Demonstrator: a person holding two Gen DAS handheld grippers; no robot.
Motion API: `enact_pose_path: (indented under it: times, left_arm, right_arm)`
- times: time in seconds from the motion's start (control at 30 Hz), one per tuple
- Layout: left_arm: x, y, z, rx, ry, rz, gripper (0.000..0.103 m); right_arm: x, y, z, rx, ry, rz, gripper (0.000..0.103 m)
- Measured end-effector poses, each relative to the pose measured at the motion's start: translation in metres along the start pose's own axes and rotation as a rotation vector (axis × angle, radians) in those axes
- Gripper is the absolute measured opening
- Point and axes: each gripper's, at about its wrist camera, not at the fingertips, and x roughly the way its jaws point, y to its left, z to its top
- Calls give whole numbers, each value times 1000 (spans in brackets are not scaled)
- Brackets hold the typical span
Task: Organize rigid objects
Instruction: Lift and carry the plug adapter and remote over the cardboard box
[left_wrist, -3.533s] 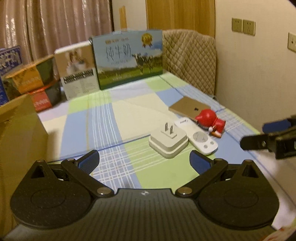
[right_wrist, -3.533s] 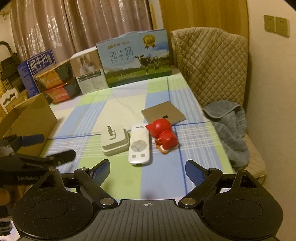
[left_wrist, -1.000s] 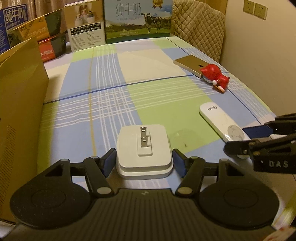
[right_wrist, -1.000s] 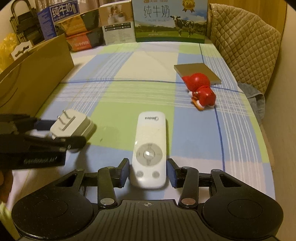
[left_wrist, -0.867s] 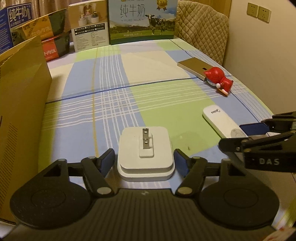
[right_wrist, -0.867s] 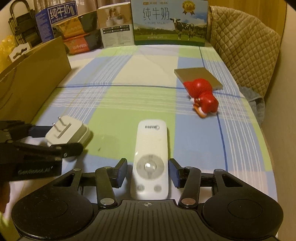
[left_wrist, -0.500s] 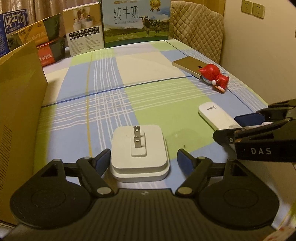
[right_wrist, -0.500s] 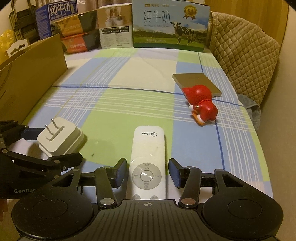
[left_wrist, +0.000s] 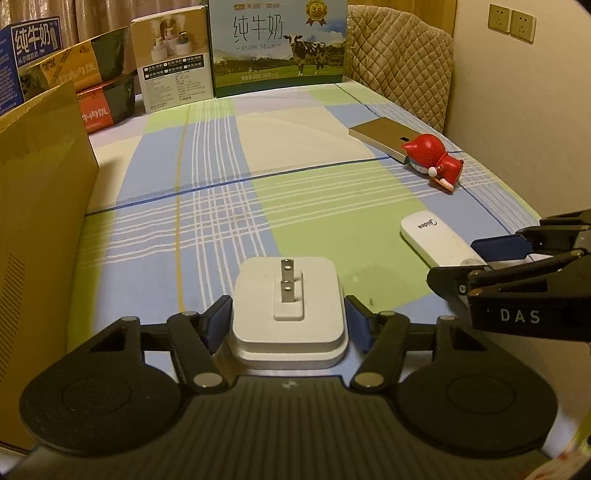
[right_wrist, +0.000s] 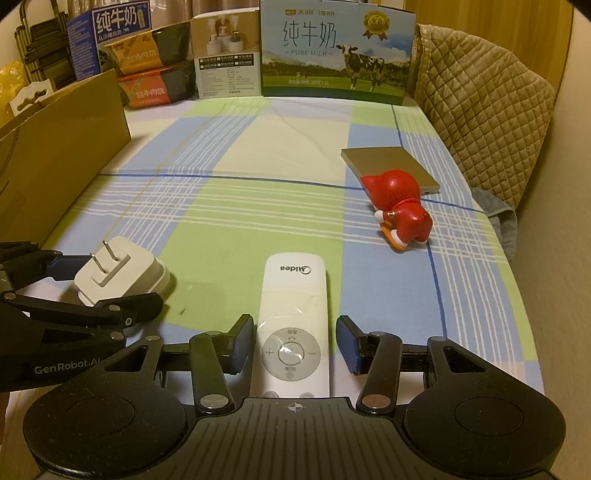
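Nearest the left camera, the left gripper (left_wrist: 288, 325) has just closed its fingers (left_wrist: 218, 321) onto the sides of the white plug (left_wrist: 288, 306), prongs up on the checked cloth (left_wrist: 221, 206). Beside it the right gripper (right_wrist: 293, 345) flanks the remote (right_wrist: 293, 321), whose near end is hidden under the gripper body; its pads (right_wrist: 242, 343) sit just beside the remote with slim gaps showing, so no firm grip is visible. Farther off lie a red toy (right_wrist: 402, 210) and a flat tan box (right_wrist: 388, 162), partly hidden behind the toy, with cartons (right_wrist: 332, 51) cropped at the back.
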Motion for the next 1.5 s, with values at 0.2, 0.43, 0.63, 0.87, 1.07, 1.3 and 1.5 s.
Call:
enact_pose_path:
  times: [0.2, 0.43, 0.63, 0.87, 1.07, 1.3, 1.5]
  left_arm:
    - [0, 2, 1, -14, 8, -6, 60]
    - [-6, 4, 4, -27, -15, -10, 60]
    - [-13, 1, 10, -27, -39, -20, 60]
    - [-25, -7, 19, -25, -59, -26, 60]
    - [-58, -16, 37, -5, -113, -29, 60]
    - [-106, -3, 53, 10, -155, -7, 60]
    - [-149, 25, 62, 11, -187, 44, 60]
  right_arm:
    - [0, 0, 1, 1, 1, 1, 38]
    - [-10, 0, 4, 33, -32, -11, 38]
    - [-23, -3, 12, 76, -71, -4, 38]
    - [-41, -5, 16, 122, -104, 11, 38]
    - [-73, -5, 26, 151, -167, 20, 38]
    - [-114, 5, 37, 158, -213, 44, 38]
    - [-143, 35, 53, 101, -243, 89, 38]
